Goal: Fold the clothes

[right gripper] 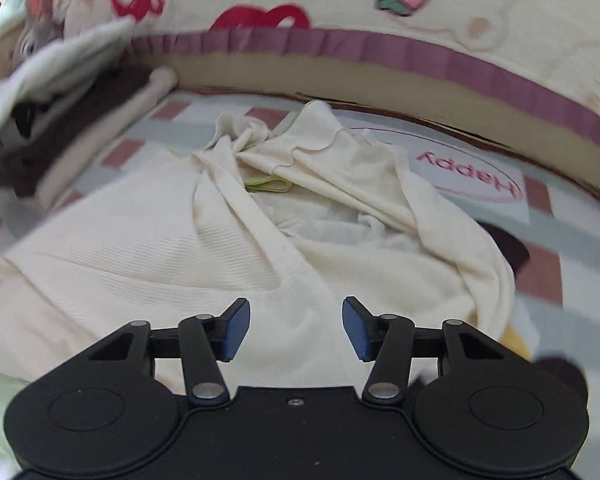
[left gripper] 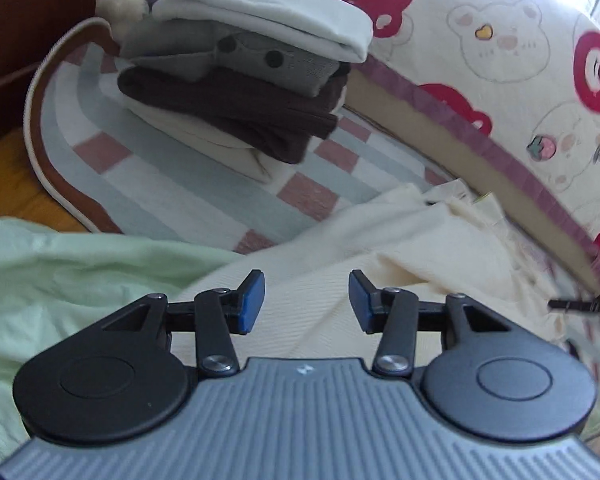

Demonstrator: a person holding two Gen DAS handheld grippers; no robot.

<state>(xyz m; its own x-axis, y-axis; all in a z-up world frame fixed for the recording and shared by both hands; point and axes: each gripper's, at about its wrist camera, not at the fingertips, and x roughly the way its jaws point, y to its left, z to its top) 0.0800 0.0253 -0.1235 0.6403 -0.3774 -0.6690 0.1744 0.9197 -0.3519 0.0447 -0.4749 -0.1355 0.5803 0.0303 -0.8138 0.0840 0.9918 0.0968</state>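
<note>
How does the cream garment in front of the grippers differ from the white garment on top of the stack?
The cream garment lies loose and crumpled, while the white garment is folded flat. The cream garment rests directly on the checked mat; the white garment sits atop a stack, over a grey garment. The cream garment has a fine ribbed texture; the white garment looks smooth. Both are pale and untouched by either gripper.

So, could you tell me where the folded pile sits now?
In the left wrist view, the folded pile sits upper left on the checked mat, beside the bear-print bedding.
</note>
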